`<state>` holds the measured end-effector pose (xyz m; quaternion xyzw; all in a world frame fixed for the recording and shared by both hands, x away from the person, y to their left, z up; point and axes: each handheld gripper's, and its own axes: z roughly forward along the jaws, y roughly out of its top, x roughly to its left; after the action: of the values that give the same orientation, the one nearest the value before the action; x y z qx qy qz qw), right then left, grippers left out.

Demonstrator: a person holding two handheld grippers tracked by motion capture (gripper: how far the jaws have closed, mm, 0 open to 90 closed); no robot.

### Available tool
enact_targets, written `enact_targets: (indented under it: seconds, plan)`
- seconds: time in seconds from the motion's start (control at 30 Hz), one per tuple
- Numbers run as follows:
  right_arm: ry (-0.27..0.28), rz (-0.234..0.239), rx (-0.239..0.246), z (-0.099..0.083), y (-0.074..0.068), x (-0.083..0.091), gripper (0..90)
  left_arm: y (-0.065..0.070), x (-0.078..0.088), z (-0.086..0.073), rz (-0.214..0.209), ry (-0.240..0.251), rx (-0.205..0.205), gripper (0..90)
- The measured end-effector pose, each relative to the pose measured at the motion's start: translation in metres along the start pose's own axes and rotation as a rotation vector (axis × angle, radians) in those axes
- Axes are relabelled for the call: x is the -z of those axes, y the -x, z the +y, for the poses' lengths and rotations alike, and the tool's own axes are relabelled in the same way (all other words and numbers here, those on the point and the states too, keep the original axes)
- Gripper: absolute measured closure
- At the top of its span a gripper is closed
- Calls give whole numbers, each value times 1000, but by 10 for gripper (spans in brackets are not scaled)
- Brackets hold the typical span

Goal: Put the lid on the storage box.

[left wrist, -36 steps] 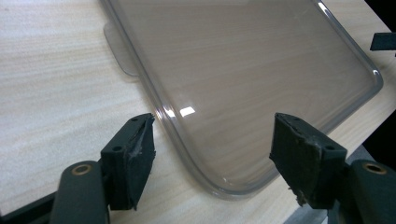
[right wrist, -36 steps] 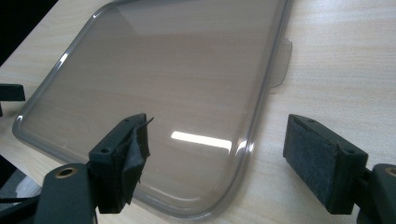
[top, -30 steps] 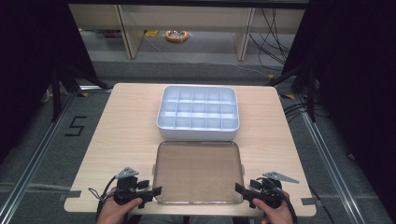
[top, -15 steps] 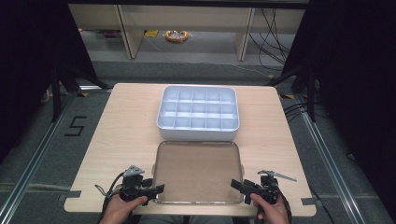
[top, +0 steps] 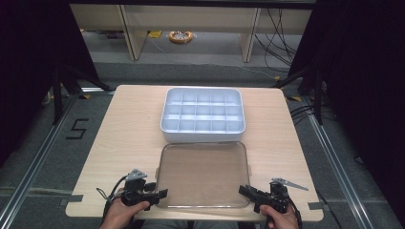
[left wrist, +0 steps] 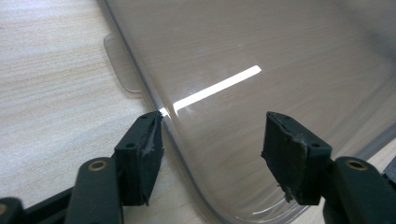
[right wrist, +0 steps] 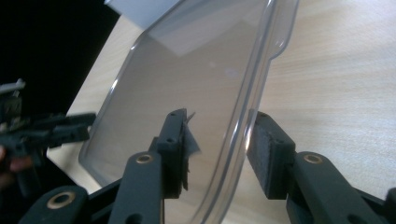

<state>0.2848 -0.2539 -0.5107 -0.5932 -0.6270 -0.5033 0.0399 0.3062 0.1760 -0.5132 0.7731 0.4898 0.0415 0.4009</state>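
A clear plastic lid [top: 203, 174] lies flat on the near half of the wooden table, and a white compartment box [top: 203, 110] stands just behind it. My left gripper [top: 162, 193] is at the lid's near left corner. Its jaws are open and have just been opening a little, astride the lid's rim [left wrist: 233, 60], one pad outside [left wrist: 149, 140] and one over the lid. My right gripper [top: 243, 190] is at the near right corner. Its jaws [right wrist: 219, 144] have just been closing, with the lid's rim [right wrist: 238, 121] between them and a gap still showing at the inner pad.
The table's front edge [top: 191, 217] runs right under both hands. A small tab [left wrist: 122, 65] sticks out from the lid's left side. My left gripper [right wrist: 46, 130] shows far off in the right gripper view. Bare wood lies left and right of the lid.
The right gripper has edged left onto the lid's corner and its jaws stand narrower. The left gripper has stayed at its corner. Lid and box have not moved.
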Motion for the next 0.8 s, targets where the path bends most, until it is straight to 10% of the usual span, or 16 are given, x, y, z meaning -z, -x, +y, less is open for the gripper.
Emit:
enact_targets:
  seconds: [0.07,0.33,0.8]
  plan:
    - [51,35,117,1,-5,6,611,3,-1,0,7,0,-15,330]
    - [104,76,306,5,-29,19,611,2,-6,2,-2,44,27,235]
    - [94,98,377,6,-31,22,621,-13,-8,8,-57,59,86,232]
